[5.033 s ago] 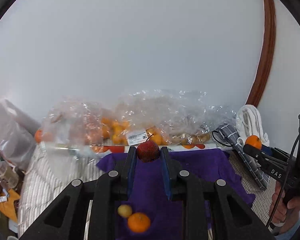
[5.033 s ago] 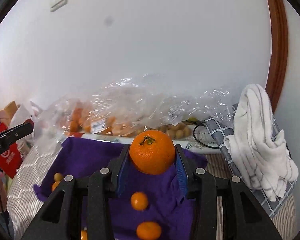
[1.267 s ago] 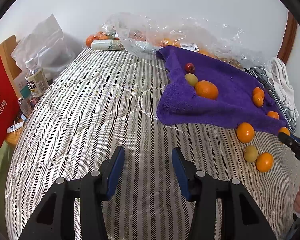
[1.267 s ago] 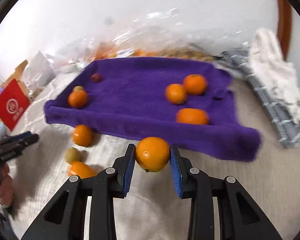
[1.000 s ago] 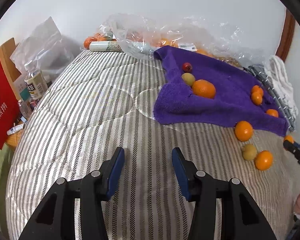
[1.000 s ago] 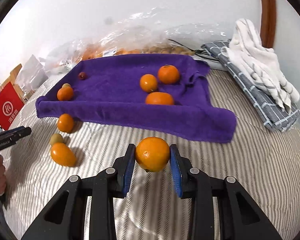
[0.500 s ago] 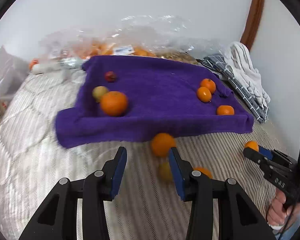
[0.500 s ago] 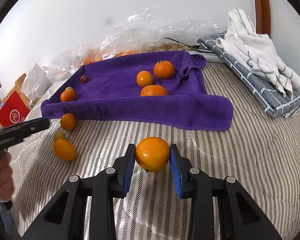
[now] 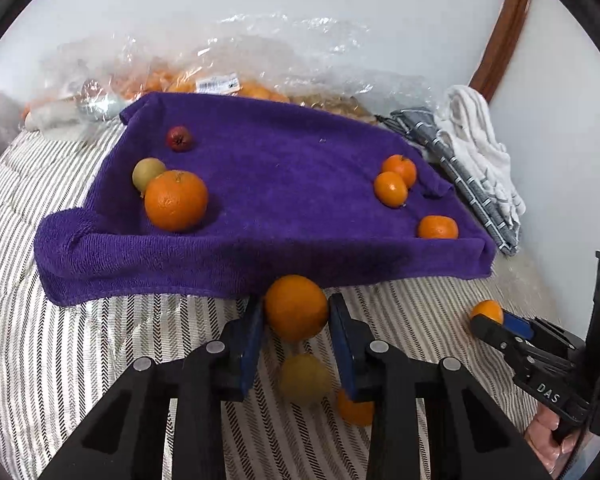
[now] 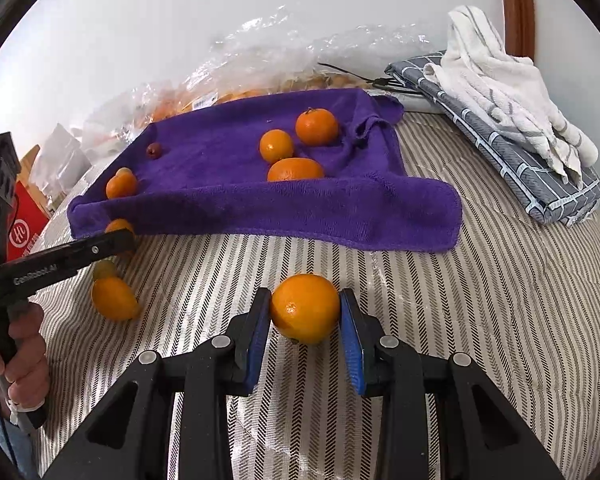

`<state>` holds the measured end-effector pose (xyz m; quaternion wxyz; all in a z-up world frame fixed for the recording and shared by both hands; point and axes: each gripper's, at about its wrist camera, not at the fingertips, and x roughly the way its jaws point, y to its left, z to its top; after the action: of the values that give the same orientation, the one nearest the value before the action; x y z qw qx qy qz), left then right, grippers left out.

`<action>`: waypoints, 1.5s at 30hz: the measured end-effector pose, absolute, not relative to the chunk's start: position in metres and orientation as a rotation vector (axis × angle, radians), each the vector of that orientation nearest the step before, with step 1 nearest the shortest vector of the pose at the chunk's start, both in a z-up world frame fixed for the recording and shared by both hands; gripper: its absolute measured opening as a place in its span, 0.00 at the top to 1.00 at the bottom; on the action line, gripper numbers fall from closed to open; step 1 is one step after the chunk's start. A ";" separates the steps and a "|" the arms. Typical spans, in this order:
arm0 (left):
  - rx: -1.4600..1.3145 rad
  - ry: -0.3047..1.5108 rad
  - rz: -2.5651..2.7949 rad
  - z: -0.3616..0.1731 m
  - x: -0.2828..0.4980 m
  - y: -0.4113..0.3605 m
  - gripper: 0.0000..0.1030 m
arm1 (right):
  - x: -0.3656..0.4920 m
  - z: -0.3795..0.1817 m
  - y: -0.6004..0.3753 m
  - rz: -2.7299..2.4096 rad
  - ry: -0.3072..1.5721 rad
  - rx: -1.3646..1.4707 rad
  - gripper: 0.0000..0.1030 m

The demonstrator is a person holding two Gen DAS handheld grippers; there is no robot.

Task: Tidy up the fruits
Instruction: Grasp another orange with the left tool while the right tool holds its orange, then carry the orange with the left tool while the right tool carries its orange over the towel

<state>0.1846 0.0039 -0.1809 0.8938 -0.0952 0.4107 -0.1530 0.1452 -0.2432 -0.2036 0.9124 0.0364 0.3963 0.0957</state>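
The right gripper, black with blue pads, clamps a round orange mandarin at centre, above a striped grey-and-white quilt. At twelve o'clock lies a rumpled purple terry towel carrying three small orange mandarins and a tiny dark red fruit. At nine o'clock the left gripper, held by a hand, reaches toward an orange fruit at the towel's edge. At two o'clock a white striped cloth rests on a folded grey checked cloth.

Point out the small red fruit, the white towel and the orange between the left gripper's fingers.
small red fruit [image 9: 179, 138]: left wrist view, its middle.
white towel [image 10: 500, 76]: right wrist view, its folds.
orange [image 9: 296, 307]: left wrist view, its front.
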 end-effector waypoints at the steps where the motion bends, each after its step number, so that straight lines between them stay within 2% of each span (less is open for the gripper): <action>1: -0.196 0.835 -0.316 -0.179 0.182 0.004 0.70 | 0.145 -0.204 -0.243 0.197 0.815 0.074 0.67; 10: -0.171 0.715 -0.289 -0.163 0.165 0.010 0.70 | 0.143 -0.202 -0.249 0.172 0.803 0.099 0.67; 23: -0.194 0.632 -0.227 -0.154 0.159 0.020 0.70 | 0.141 -0.198 -0.246 0.192 0.782 0.085 0.67; 45: -0.262 0.634 -0.187 -0.154 0.160 0.032 0.70 | 0.134 -0.194 -0.255 0.208 0.739 0.155 0.67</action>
<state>0.1600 0.0324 -0.1543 0.9374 -0.1283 0.3104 -0.0917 0.1337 -0.2546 -0.1937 0.9244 0.0755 0.3599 0.1014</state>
